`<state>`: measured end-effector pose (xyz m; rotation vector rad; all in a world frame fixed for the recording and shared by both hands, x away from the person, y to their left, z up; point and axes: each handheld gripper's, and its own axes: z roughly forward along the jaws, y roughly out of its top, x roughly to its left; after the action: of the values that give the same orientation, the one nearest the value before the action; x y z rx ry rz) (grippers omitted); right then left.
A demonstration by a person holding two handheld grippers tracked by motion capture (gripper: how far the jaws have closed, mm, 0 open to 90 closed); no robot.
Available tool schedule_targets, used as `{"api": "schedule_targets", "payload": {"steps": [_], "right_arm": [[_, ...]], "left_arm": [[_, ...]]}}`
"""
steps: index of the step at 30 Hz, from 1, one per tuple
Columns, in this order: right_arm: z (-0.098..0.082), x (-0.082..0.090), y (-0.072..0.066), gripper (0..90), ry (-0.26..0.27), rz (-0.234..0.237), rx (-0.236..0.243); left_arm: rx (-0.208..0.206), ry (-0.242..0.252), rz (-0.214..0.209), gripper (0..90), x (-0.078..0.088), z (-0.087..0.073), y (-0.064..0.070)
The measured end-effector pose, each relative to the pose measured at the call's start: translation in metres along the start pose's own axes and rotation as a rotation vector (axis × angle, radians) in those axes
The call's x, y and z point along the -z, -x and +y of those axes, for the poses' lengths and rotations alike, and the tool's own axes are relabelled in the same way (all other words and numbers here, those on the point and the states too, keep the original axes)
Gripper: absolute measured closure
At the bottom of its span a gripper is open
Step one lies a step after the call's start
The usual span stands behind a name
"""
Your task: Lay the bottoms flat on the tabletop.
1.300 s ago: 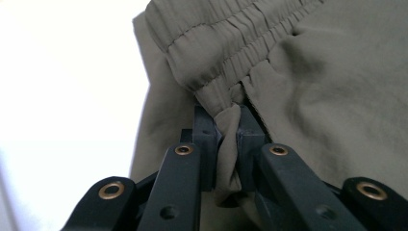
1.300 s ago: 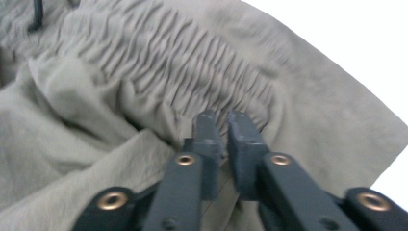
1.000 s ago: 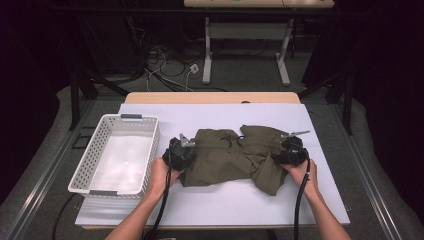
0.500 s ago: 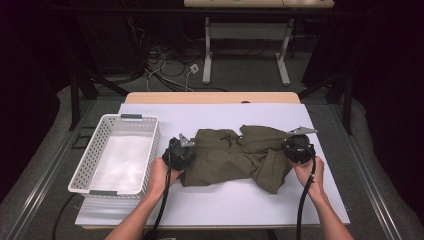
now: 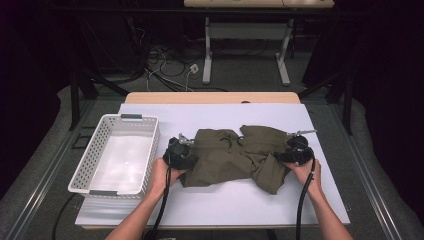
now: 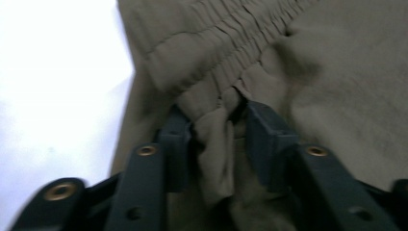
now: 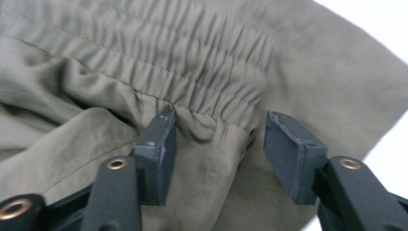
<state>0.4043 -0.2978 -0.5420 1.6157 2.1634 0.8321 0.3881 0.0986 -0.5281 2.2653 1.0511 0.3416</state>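
While the olive shorts are lying lengthwise left to right between your hands, your left gripper and right gripper have just been opening, each part-open jaw pair loosely straddling a waistband fold.

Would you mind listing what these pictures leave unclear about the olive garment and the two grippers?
- High view: the fingers of the left gripper and right gripper are too small and dark, partly covered by the hands.
- Left gripper view: the garment is cut off by every edge, so its type is unclear; the fold between the fingers hides what lies beneath.
- Right gripper view: the garment's crumpled folds hide its underside.
- High view: the white basket; its far inner wall is hidden by the rim.
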Motion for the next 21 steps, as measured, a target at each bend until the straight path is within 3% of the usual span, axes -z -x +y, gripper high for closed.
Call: {"api": "schedule_targets", "payload": {"steps": [1,4,8,10,12,16,21], "right_arm": [[-0.001,-0.004,0.000,44.8,-0.017,0.016,-0.021],[-0.001,-0.005,-0.007,56.8,-0.012,-0.020,0.017],[-0.002,-0.005,-0.025,70.8,0.003,-0.121,0.105],[-0.003,-0.005,-0.033,77.1,0.004,-0.171,0.154],[-0.004,-0.004,-0.038,81.9,0.007,-0.194,0.174],[-0.003,-0.001,-0.035,84.4,0.034,-0.184,0.160],[0.001,0.016,-0.029,84.2,0.136,-0.183,0.119]], "left_arm": [[-0.011,-0.008,0.002,59.8,-0.002,0.000,0.002],[-0.036,-0.029,0.011,62.6,-0.009,-0.002,0.007],[-0.081,-0.041,0.035,69.5,-0.012,-0.003,0.014],[-0.085,-0.042,0.038,72.5,-0.011,-0.003,0.015],[-0.080,-0.036,0.041,75.5,-0.011,-0.003,0.014],[-0.079,-0.021,0.042,80.6,-0.008,-0.003,0.013],[-0.060,0.037,0.063,81.8,0.001,-0.002,0.010]]}}
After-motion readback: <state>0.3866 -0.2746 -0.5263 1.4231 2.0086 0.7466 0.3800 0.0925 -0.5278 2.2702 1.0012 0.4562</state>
